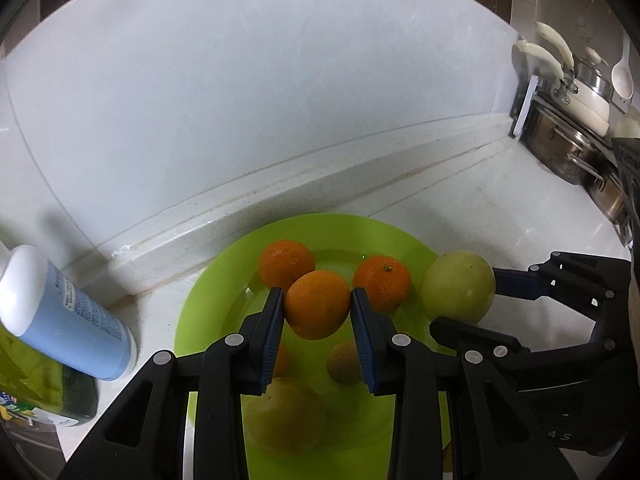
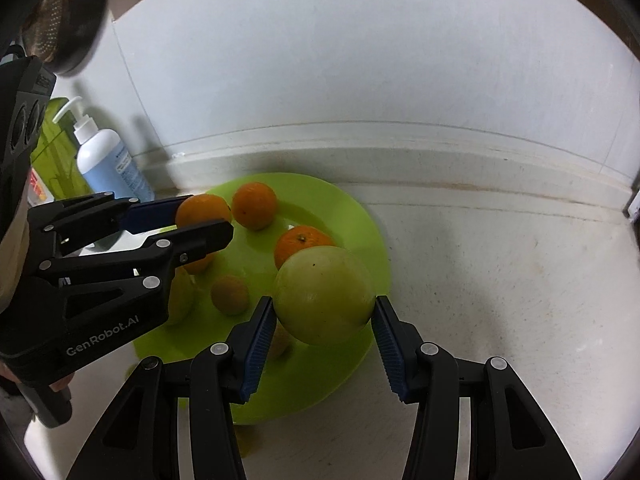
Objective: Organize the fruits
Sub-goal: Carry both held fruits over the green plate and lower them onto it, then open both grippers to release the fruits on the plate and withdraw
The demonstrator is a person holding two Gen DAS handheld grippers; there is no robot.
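Note:
A lime green plate (image 1: 208, 304) (image 2: 360, 224) lies on the white counter with two oranges (image 1: 286, 264) (image 1: 382, 282) at its far side; below the grippers lie blurred fruits, a small one (image 1: 342, 362) and a large yellow-green one (image 1: 284, 416). My left gripper (image 1: 317, 304) is shut on an orange (image 1: 317, 305) and holds it above the plate; it also shows in the right wrist view (image 2: 200, 216). My right gripper (image 2: 324, 308) is shut on a green apple (image 2: 324, 294) above the plate's right side; the apple shows in the left wrist view (image 1: 458, 286).
A blue pump bottle (image 1: 64, 316) (image 2: 108, 164) and a green carton (image 1: 36, 384) stand at the left. Steel pots and a white pan (image 1: 576, 128) sit at the far right. The white backsplash wall runs behind the plate.

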